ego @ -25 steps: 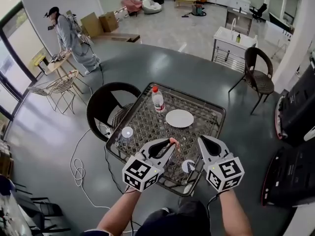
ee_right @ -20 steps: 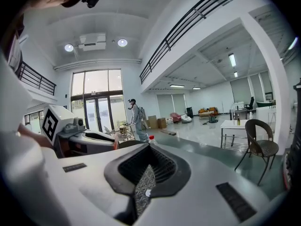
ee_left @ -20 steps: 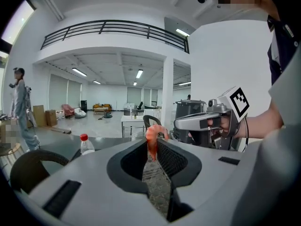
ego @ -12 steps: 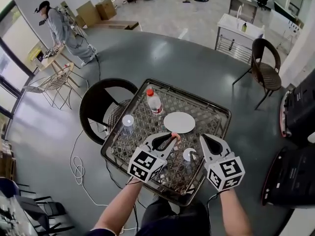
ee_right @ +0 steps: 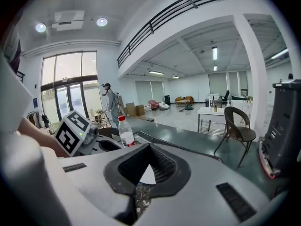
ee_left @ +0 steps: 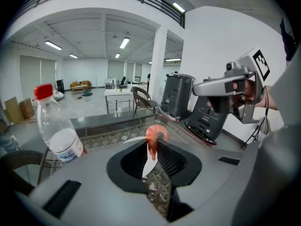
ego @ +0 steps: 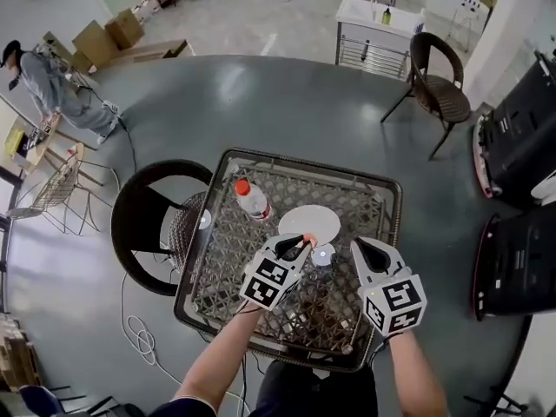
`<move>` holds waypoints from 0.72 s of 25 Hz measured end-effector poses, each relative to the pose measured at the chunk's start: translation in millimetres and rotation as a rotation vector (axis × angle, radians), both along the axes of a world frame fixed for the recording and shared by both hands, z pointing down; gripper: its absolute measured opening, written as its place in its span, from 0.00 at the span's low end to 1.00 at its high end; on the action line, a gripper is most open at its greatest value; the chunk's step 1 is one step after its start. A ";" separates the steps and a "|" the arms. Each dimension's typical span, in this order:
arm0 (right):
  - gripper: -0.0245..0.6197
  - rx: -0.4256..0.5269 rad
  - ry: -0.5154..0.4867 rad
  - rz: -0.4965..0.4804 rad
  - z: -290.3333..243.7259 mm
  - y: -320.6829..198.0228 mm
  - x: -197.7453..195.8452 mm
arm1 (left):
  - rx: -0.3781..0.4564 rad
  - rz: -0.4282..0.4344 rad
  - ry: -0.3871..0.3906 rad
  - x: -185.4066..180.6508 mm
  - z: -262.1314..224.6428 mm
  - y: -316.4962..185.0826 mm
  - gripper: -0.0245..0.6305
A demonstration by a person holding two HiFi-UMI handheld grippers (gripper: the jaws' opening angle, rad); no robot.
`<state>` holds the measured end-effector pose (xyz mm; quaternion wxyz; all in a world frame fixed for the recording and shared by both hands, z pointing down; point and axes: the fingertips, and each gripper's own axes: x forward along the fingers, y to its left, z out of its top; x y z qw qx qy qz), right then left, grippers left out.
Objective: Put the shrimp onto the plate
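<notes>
**Three eyes on one wire table**

Head camera stares steeply down at the wire table (ego: 213, 285). Cameras on the left gripper (ego: 301, 247) and right gripper (ego: 359, 247) sit low, tight behind their jaws, facing across it. All three share the bottle (ego: 252, 200).

Both forearms (ego: 219, 359) reach forward side by side, the left gripper (ego: 301, 247) angled inward with its jaws pinched on the shrimp (ego: 307, 239), the right gripper (ego: 359, 248) beside it, jaws together and empty.

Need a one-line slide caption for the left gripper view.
Left gripper pinching the shrimp at its jaw tips, white plate just beyond, water bottle standing at left.
</notes>
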<state>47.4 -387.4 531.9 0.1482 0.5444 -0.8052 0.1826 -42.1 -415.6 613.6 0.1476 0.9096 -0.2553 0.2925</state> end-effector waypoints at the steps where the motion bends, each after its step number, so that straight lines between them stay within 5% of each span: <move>1: 0.05 -0.009 0.008 0.013 4.9 -0.9 -0.3 | -0.013 0.018 -0.024 1.2 11.5 -4.9 0.15; 12: 0.05 -0.105 0.000 0.127 48.5 -10.0 0.6 | -0.140 0.209 -0.307 9.4 95.0 -33.7 0.14; 18: 0.05 -0.140 -0.019 0.143 66.0 -15.7 -4.7 | -0.167 0.266 -0.386 7.3 118.6 -35.5 0.15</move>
